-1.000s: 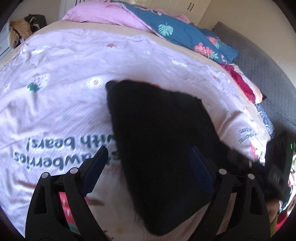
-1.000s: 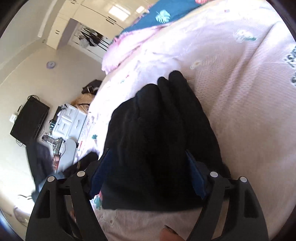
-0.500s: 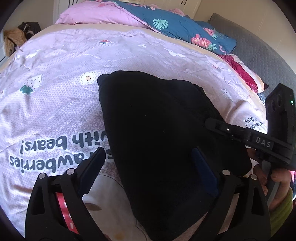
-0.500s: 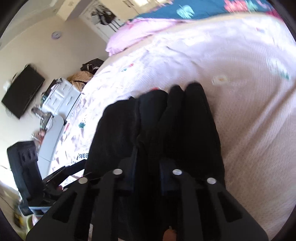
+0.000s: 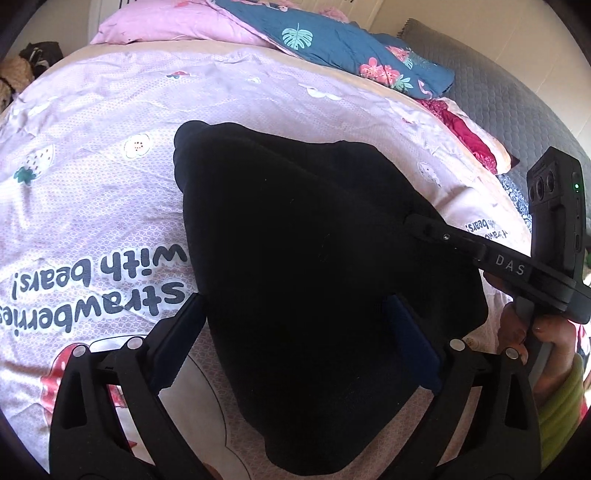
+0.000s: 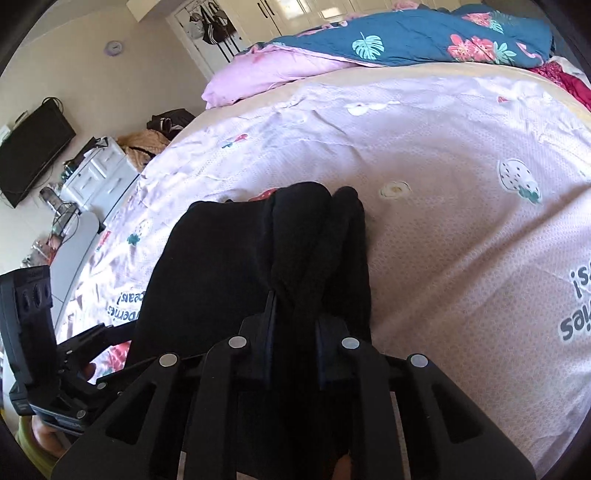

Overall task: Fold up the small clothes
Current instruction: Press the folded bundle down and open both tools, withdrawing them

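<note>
A black garment (image 5: 295, 221) lies spread on the pink printed bedsheet (image 5: 110, 147). My left gripper (image 5: 293, 299) hovers over its near part with the jaws opening wide; the cloth lies between them and the pads do not press it. My right gripper (image 6: 295, 306) is shut on a bunched fold of the black garment (image 6: 221, 258), which rises in ridges ahead of the fingers. In the left wrist view the right gripper's fingers (image 5: 436, 230) reach onto the garment's right edge. The left gripper's fingers (image 6: 92, 332) show at the lower left of the right wrist view.
A blue floral quilt (image 5: 351, 48) and a pink pillow (image 5: 166, 26) lie at the head of the bed, with a grey padded surface (image 5: 517, 103) to the right. Beside the bed stand white drawers (image 6: 99, 173) and a wall television (image 6: 33, 147).
The right gripper closed from wide open onto a bunch of the black garment and rolled. The left gripper moved in over the garment, its jaws spreading a little wider.
</note>
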`<action>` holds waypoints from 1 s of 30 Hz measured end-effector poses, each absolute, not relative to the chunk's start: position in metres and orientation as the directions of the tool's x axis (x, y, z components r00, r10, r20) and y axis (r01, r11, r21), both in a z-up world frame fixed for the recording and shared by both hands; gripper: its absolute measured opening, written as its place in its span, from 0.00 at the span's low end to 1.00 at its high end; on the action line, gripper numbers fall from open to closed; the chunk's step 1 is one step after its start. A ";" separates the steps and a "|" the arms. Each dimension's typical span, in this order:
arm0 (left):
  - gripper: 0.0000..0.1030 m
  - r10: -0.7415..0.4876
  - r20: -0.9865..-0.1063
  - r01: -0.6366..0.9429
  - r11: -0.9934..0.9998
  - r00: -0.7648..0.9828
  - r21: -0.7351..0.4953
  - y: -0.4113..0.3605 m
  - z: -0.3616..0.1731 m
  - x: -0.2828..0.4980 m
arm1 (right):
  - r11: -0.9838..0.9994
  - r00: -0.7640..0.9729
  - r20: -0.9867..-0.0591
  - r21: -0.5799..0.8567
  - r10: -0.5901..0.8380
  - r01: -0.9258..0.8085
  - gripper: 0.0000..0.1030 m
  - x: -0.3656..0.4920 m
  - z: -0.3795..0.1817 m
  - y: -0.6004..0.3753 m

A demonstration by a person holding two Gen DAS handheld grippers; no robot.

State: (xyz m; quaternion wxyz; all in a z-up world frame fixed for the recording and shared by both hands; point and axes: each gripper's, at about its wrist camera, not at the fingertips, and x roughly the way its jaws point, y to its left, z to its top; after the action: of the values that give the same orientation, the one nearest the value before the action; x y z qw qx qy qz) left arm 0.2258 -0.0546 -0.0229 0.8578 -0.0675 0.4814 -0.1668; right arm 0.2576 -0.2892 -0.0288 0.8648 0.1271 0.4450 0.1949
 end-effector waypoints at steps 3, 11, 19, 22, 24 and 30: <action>0.89 -0.350 -0.806 0.224 0.935 0.477 -0.273 -0.057 -0.025 0.225 | 0.906 0.532 -0.733 0.367 0.423 -0.213 0.15 0.254 -0.033 -0.285; 0.89 -0.344 -0.808 0.227 0.937 0.478 -0.265 -0.058 -0.026 0.221 | 0.933 0.563 -0.745 0.318 0.357 -0.172 0.35 0.246 -0.035 -0.284; 0.89 -0.330 -0.805 0.240 0.941 0.492 -0.239 -0.058 -0.023 0.217 | 0.938 0.596 -0.732 0.325 0.331 -0.121 0.56 0.240 -0.026 -0.296; 0.90 -0.325 -0.806 0.251 0.942 0.495 -0.225 -0.058 -0.021 0.216 | 0.946 0.618 -0.726 0.307 0.302 -0.102 0.63 0.237 -0.022 -0.299; 0.91 -0.322 -0.805 0.258 0.942 0.499 -0.216 -0.056 -0.020 0.214 | 0.950 0.633 -0.719 0.300 0.285 -0.087 0.68 0.234 -0.019 -0.302; 0.91 -0.292 -0.799 0.284 0.946 0.525 -0.159 -0.050 -0.010 0.203 | 0.944 0.692 -0.668 0.324 0.274 -0.062 0.83 0.217 0.002 -0.310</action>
State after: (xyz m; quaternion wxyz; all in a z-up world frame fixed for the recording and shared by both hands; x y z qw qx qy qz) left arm 0.2032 -0.0504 -0.0097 0.8732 -0.0047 0.4586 -0.1649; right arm 0.2166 -0.3095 0.0018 0.9092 0.1395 0.3813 0.0924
